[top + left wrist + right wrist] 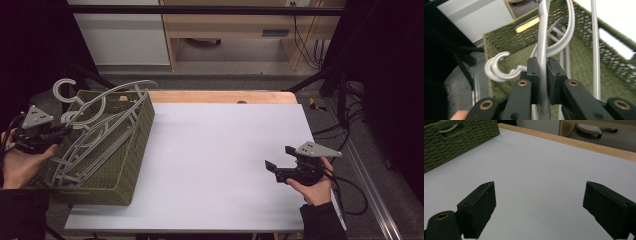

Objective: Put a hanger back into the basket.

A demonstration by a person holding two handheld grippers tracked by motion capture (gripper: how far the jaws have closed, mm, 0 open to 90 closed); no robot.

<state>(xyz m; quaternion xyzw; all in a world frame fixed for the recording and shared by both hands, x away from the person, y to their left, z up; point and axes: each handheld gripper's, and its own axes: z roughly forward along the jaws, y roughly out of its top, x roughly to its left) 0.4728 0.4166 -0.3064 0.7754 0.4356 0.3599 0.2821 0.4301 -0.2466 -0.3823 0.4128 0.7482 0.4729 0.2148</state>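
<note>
Forearms enter low in the high view, one gripper per hand. White table top [220, 160]: bare centre, likely kept free as a set-down area. Olive-green woven rectangular basket [127, 150] sits at the table's left edge, holding a bundle of grey plastic clothes hangers [95, 131], hooks rising past the far rim. Left gripper [543, 75]: jaws clamped on one grey hanger's bar [542, 45] over the basket, probably to lift it out singly. Right gripper [278, 161]: jaws wide apart, empty, hovering over bare table well away from the basket, seemingly waiting to receive.
</note>
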